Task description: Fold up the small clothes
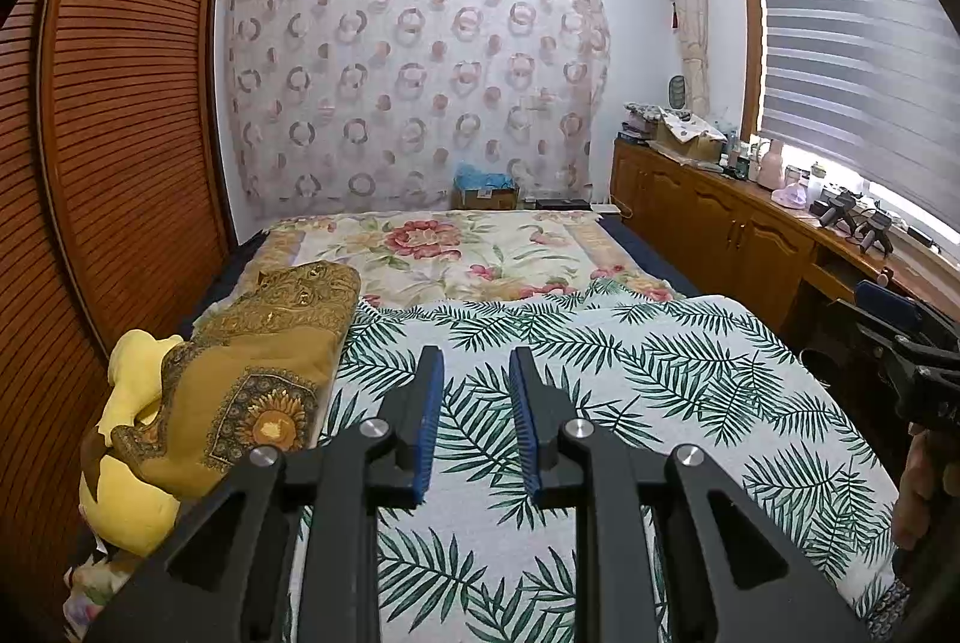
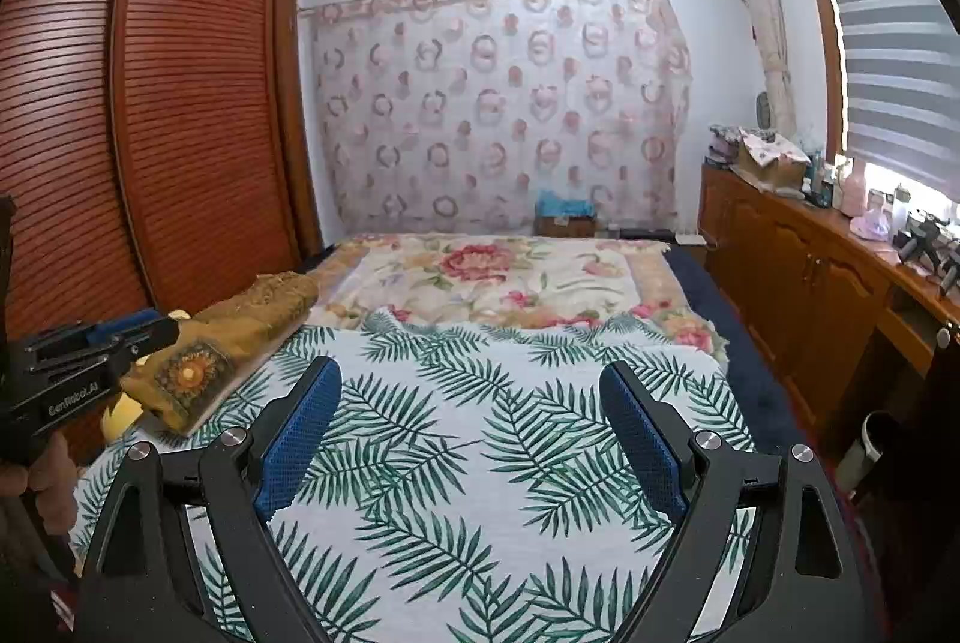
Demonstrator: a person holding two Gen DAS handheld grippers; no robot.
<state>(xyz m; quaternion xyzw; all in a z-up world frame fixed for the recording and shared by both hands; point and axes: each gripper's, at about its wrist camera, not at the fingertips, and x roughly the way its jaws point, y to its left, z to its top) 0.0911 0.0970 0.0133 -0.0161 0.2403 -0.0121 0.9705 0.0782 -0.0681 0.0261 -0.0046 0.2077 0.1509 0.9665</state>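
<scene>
Left tool (image 1: 477,373): I hold it low over the bed, its blue pads parted by a narrow gap with nothing between them; only the leaf-print cloth shows in the gap.

Right tool (image 2: 471,391): I hold it beside the left one, fingers spread wide and empty, aimed along the middle of the bed; I judge the wide spread suits taking a broad pinch of fabric.

Leaf-print cloth (image 1: 630,379): white with green fronds, it lies spread flat across the lower centre of both views, covering the near part of the bed. I cannot tell whether it is a garment to fold or a cover to work on.

Ochre patterned cloth (image 1: 264,373): at lower left of the left view, it sits bunched in a loose heap at the bed's edge, not flat and not squared; I take it for the likeliest small piece of clothing, kept aside so the middle is free.

Yellow soft thing (image 1: 135,439): partly under the ochre cloth at far lower left; what it is I cannot tell.

Floral blanket (image 1: 456,253): covers the far half of the bed, centre of frame.

Stage: no neatly folded pile is visible, and both tools are empty; this fits either just before a pick-up or just after a release.
</scene>
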